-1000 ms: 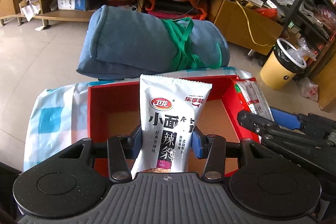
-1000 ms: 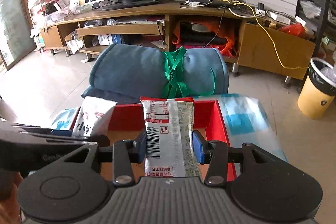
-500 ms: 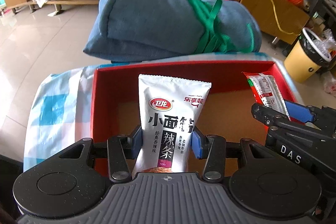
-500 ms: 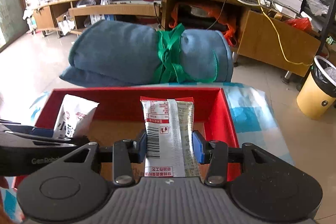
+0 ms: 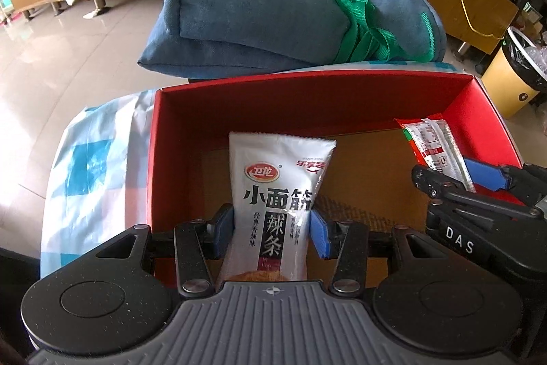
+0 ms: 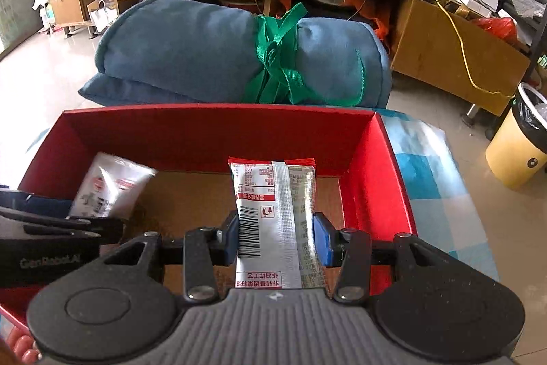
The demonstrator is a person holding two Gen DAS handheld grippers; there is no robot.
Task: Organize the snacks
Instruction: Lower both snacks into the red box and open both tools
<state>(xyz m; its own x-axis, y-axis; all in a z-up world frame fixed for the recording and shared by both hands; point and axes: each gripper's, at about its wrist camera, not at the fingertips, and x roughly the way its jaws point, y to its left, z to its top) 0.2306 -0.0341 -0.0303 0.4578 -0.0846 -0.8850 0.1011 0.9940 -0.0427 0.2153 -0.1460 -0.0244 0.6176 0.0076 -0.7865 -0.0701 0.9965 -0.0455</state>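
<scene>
Red box (image 5: 328,105) below; both jaws clamp snack packets.

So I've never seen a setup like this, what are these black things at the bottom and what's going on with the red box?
There is no robot here. A person holds a black two-finger clamp tool in each hand, and a small camera on each tool looks forward along its fingers, giving the two pictures.

The left gripper pinches a white snack packet with black Chinese lettering. The right gripper pinches a silver and red snack packet showing its barcode side. Both hang over an open red cardboard box, which sits on a blue and white plastic sheet. Behind the box lies a rolled blue cushion tied with a green strap.
</scene>
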